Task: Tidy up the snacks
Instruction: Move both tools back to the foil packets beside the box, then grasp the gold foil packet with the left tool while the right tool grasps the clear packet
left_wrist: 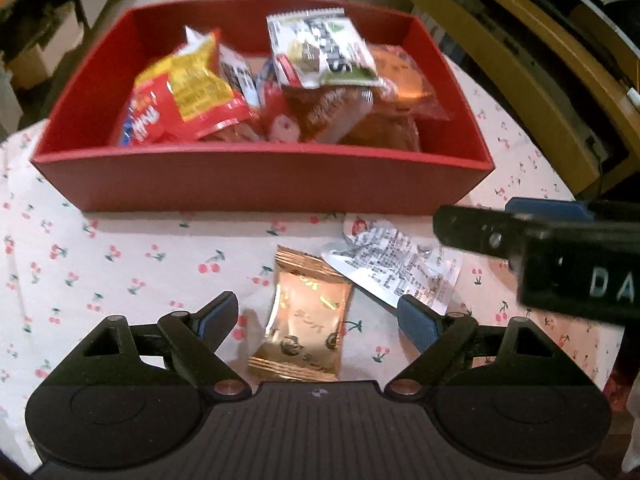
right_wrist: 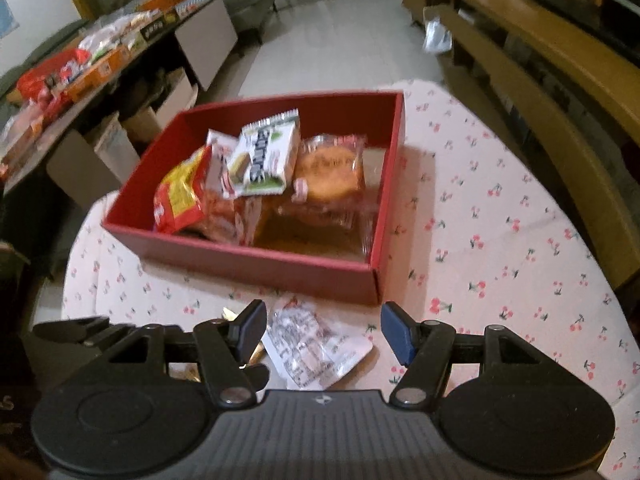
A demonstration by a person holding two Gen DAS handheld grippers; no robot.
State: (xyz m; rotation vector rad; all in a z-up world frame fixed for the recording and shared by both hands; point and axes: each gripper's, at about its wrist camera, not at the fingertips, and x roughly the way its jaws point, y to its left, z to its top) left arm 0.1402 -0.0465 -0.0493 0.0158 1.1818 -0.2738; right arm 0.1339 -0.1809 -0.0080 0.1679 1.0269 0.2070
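Note:
A red box [left_wrist: 256,184] holds several snack packets; it also shows in the right wrist view [right_wrist: 280,268]. A gold packet [left_wrist: 306,320] lies on the cloth in front of the box, between the fingers of my open left gripper [left_wrist: 316,318]. A white crumpled packet [left_wrist: 396,264] lies just right of it. My right gripper [right_wrist: 322,330] is open above that white packet [right_wrist: 316,344]. The right gripper's body shows in the left wrist view [left_wrist: 560,260] at the right edge. A sliver of the gold packet [right_wrist: 256,354] shows under the right gripper's left finger.
The round table has a white cloth with cherry print [right_wrist: 500,220]. A side table [right_wrist: 100,60] piled with snack boxes stands far left. Wooden furniture [right_wrist: 540,60] runs along the right. Cardboard boxes [right_wrist: 132,132] sit on the floor behind the red box.

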